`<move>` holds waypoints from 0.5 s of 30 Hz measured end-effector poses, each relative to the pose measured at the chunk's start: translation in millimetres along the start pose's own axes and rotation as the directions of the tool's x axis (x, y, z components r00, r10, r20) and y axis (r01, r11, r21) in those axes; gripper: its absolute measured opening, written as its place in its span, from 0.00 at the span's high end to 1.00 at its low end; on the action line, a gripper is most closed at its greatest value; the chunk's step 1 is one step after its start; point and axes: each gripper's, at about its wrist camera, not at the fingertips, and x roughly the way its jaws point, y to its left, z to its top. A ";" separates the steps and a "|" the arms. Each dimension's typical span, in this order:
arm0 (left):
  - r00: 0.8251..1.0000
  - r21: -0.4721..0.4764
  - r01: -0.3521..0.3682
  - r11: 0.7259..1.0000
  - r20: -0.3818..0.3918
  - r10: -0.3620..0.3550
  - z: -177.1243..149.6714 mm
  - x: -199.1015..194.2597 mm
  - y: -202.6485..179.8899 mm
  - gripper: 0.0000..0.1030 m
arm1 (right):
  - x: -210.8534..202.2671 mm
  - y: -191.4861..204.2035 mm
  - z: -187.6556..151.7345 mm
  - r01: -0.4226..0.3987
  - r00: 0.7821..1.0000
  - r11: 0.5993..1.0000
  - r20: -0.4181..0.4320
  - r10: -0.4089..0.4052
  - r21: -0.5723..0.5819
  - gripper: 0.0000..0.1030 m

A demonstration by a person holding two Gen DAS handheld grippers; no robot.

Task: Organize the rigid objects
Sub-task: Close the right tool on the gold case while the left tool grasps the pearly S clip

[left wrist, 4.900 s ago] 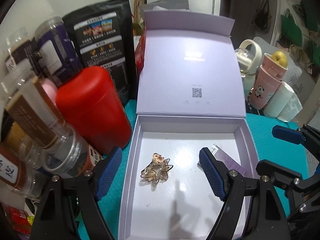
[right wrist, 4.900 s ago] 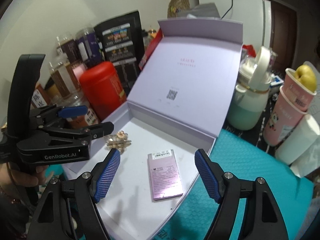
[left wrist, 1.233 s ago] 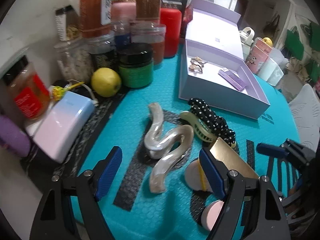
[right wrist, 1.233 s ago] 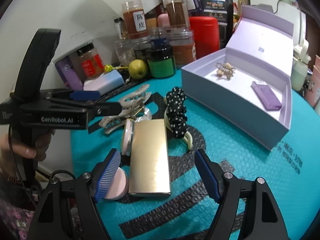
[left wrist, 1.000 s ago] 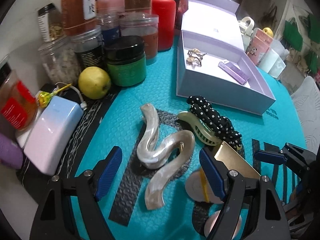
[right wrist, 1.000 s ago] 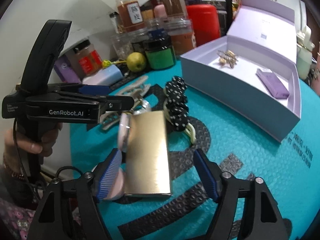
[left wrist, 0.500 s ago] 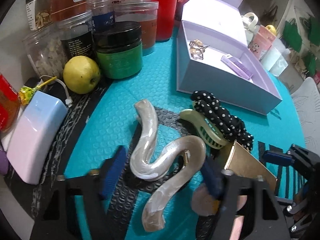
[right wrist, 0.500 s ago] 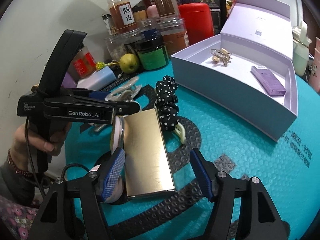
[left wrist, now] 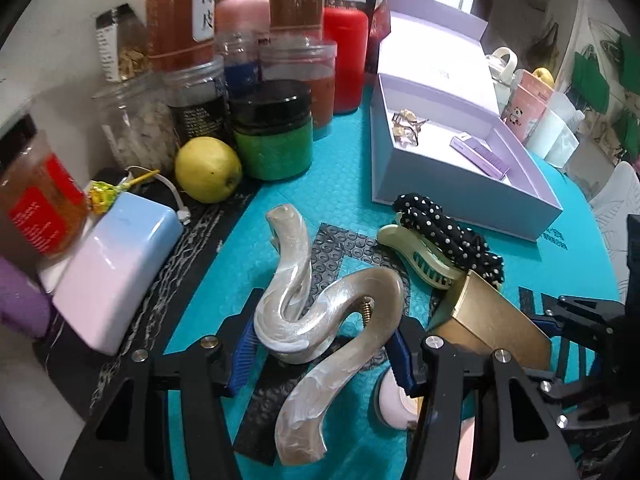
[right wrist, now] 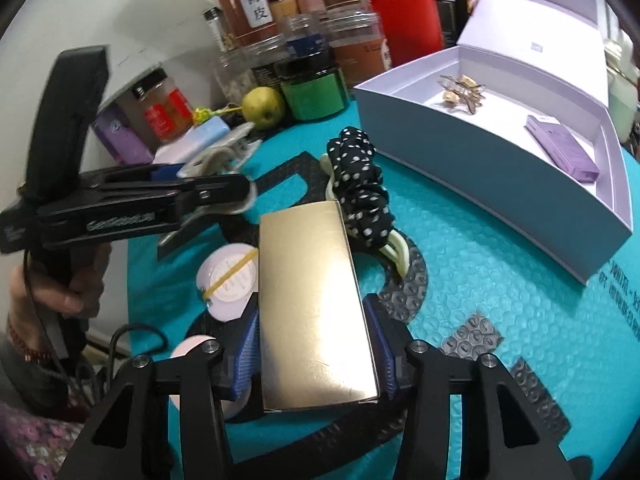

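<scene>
A pearly S-shaped hair clip (left wrist: pixel 328 320) lies on the teal mat with my left gripper (left wrist: pixel 322 340) shut on its middle curve. In the right wrist view the left gripper (right wrist: pixel 224 196) reaches in from the left with that clip. My right gripper (right wrist: pixel 314 344) is closing its jaws, and both blue pads press the long sides of a flat gold case (right wrist: pixel 312 300). The same gold case (left wrist: pixel 492 328) shows at the lower right of the left wrist view. An open lavender box (left wrist: pixel 460 196) stands beyond, holding a gold hair ornament (left wrist: pixel 406 128) and a small purple pack (left wrist: pixel 480 156).
A black polka-dot scrunchie (left wrist: pixel 440 232) and a pale green claw clip (left wrist: pixel 420 260) lie between the case and the box. Round pink compacts (right wrist: pixel 230 280) sit left of the case. Jars, a green tub (left wrist: pixel 276 136), a lemon (left wrist: pixel 208 170) and a pastel power bank (left wrist: pixel 116 264) crowd the left.
Both pairs of jaws have narrowed: the left onto the pearly clip, the right onto the gold case. The round compact beside the case now lies flat in view.
</scene>
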 end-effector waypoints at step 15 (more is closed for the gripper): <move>1.000 0.041 0.020 0.999 0.015 -0.021 -6.6 -28.2 -23.4 0.47 | -33.9 3.9 -9.1 -0.012 0.997 1.000 0.079 0.012 0.003 0.58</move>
